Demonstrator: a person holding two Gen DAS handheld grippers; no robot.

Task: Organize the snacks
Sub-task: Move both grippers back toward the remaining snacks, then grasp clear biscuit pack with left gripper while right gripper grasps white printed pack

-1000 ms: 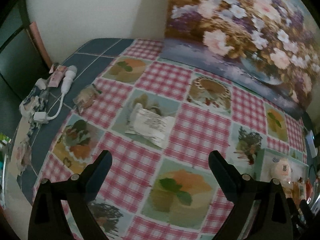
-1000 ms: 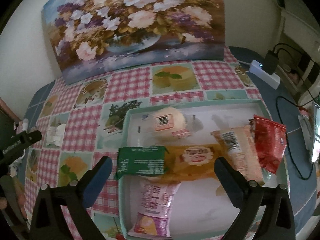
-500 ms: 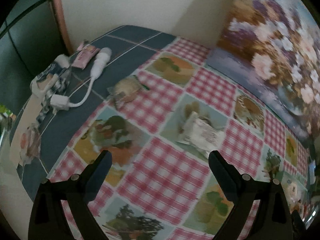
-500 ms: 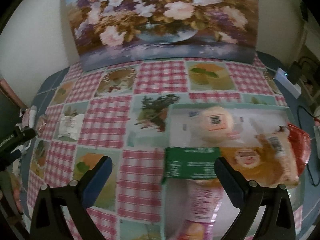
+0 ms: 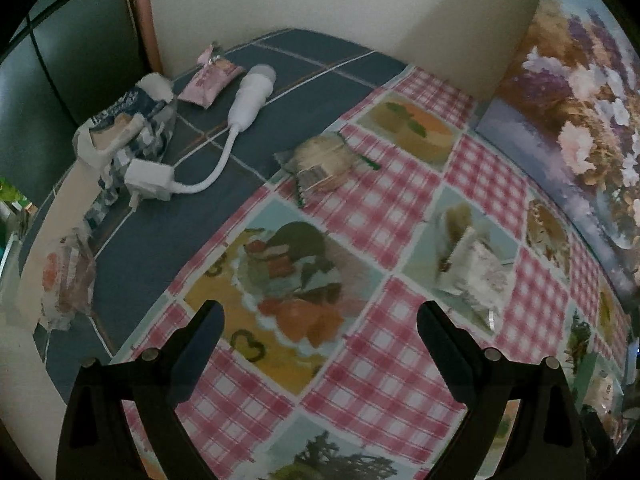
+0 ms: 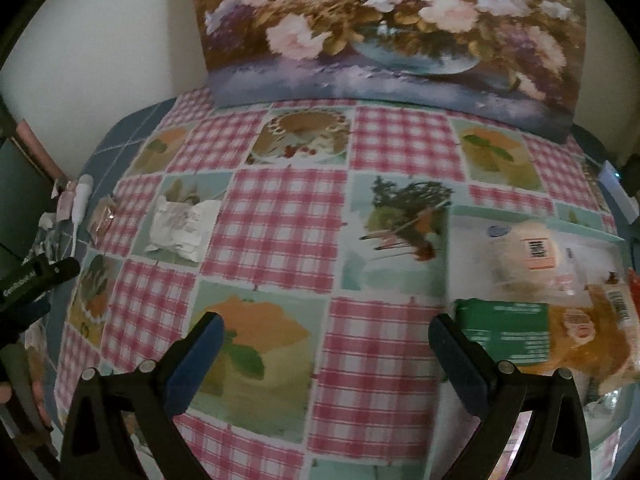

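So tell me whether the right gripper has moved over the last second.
Yes. The right gripper has swung to its left: the tray of snacks, earlier centred between its fingers, now sits at the right edge against the flower painting.

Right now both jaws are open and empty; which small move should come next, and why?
Probably ease the left gripper forward toward the clear-wrapped snack. It lies loose on the tablecloth, outside the tray where other snacks already sit.
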